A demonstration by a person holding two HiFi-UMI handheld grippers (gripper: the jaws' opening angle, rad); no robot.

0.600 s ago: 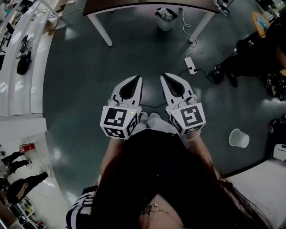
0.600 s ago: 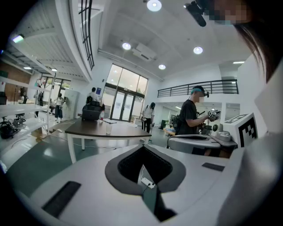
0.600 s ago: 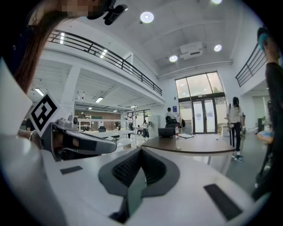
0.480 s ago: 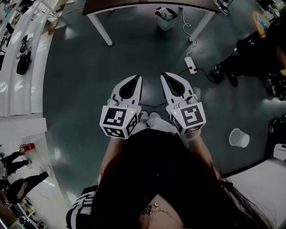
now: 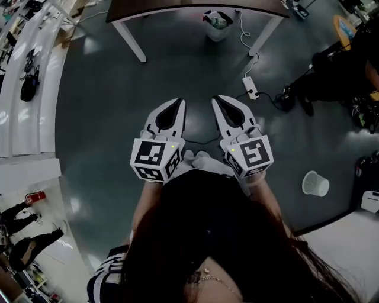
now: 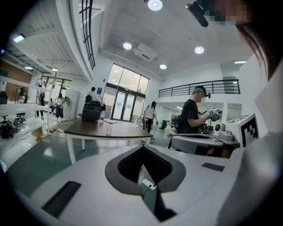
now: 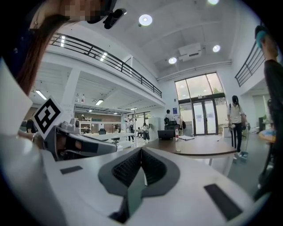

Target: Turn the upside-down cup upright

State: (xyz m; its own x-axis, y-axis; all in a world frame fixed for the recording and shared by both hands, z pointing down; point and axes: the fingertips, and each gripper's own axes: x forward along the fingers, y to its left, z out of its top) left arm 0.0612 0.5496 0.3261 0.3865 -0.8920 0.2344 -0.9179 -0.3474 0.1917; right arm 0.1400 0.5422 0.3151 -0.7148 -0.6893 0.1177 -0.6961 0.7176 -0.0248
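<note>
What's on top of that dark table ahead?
A small pale cup stands on the table, with a dark boxy object and a bottle farther back. Whatever lies behind the boxy object is covered.

— Spotted any change?
— Barely. Nudged the left gripper [image 5: 179, 102] a touch toward 9 o'clock in the head view, widening the gap to the right gripper [image 5: 215, 98] slightly.
— Elsewhere?
— Shifted the view a hair, sliding the table [image 5: 127, 15], bin [image 5: 217, 23] and power strip [image 5: 250, 86] faintly toward 10 o'clock.
</note>
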